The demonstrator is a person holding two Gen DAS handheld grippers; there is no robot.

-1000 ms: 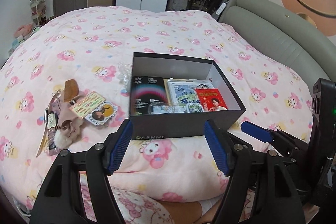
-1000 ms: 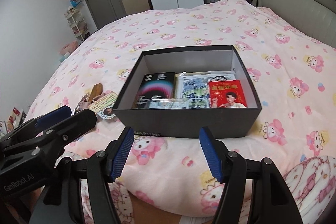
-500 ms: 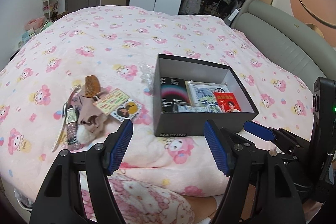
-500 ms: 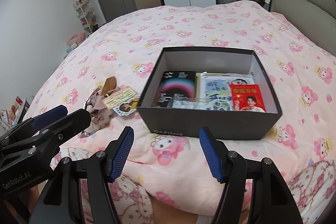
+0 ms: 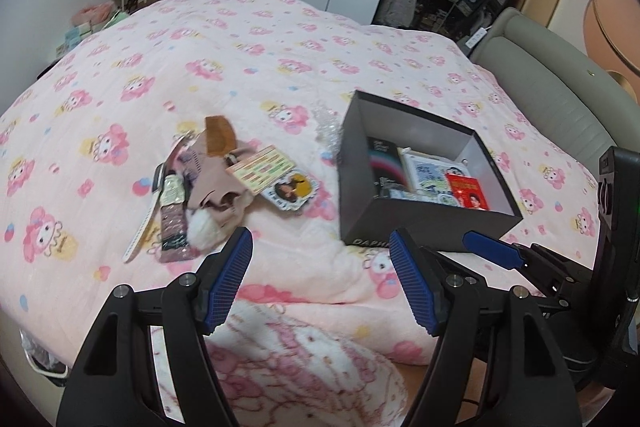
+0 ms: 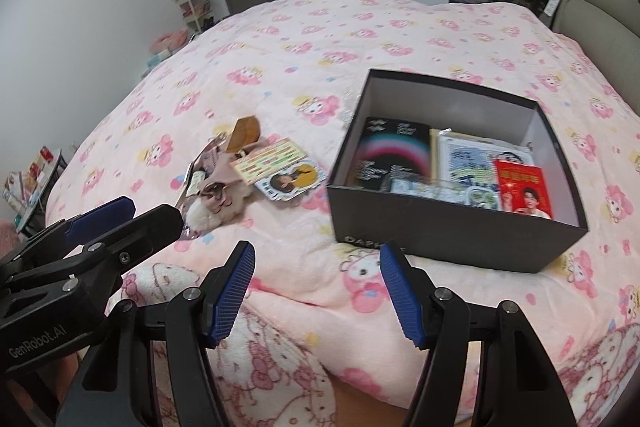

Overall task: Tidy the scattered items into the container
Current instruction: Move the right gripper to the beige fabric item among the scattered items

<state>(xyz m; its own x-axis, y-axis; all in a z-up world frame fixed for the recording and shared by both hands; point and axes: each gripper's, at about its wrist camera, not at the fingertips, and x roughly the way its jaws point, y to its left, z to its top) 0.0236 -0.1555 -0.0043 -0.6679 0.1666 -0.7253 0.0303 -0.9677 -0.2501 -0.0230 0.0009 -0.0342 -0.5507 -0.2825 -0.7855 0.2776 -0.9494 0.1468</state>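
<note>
The jaws of the left gripper [image 5: 320,281] are held wide apart, with nothing between the blue pads but the pink quilt [image 5: 248,59] below. The jaws of the right gripper [image 6: 317,293] are likewise spread wide and grip nothing. Both grippers are held over the near edge of the bed, on the near side of the black box [image 6: 452,235]; the left gripper is seen from the right wrist view at the lower left, and the right gripper is seen from the left wrist view at the lower right.

The black box is set open on the quilt, just beyond the jaws and slightly to the right. Inside it a dark booklet [image 6: 394,155] with a rainbow arc is laid against the left wall, a blue-and-white printed sheet [image 6: 474,163] is placed beside it, and a red packet [image 6: 522,189] bearing a portrait is propped at the right near corner. Small clear items are lodged along the near wall, too blurred to be identified.

To the left of the box, apart from it, the scattered items are heaped on the quilt: a round-edged photo card [image 5: 292,189] nearest the box, a green-and-yellow card [image 5: 260,169] partly over it, a pinkish cloth pouch [image 5: 218,193] with a white pompom [image 5: 202,227], a brown comb [image 5: 219,141] at the far side, and a white strap [image 5: 146,219] and a dark strip [image 5: 173,233] at the far left.
</note>
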